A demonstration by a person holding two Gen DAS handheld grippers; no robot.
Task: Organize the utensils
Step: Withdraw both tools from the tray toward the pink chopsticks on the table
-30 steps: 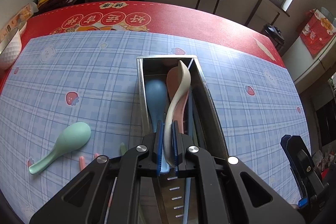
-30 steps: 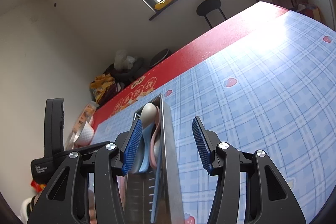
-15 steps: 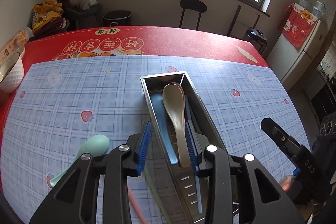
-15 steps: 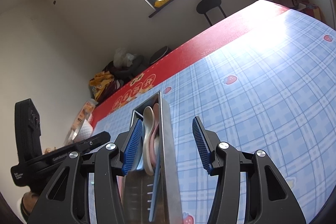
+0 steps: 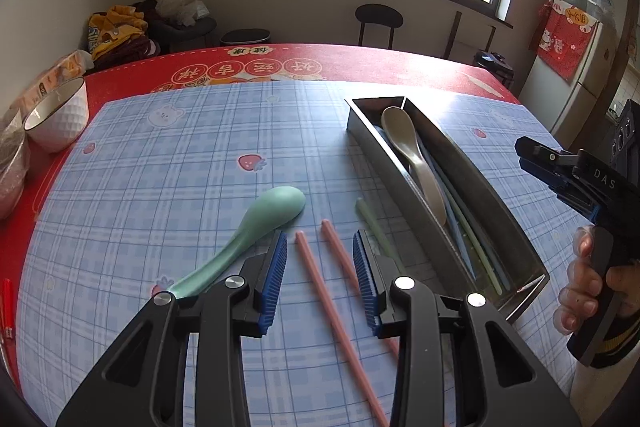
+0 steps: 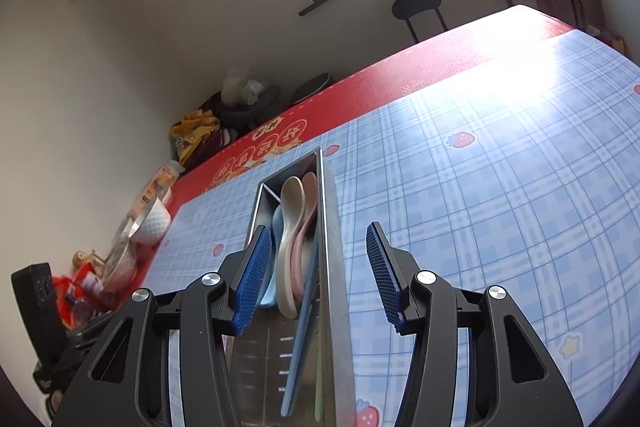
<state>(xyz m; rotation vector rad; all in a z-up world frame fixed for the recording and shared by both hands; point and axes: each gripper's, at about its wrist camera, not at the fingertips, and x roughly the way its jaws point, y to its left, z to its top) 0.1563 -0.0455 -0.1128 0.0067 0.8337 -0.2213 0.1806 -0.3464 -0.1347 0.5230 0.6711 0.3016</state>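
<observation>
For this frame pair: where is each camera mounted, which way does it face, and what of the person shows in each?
Left wrist: on the left claw, angled down at pink chopsticks, green spoon and metal tray; the right hand shows.
Right wrist: on the right claw, looking along the tray; no hand visible.
Shared: tray, beige spoon, white bowl, window stool.
</observation>
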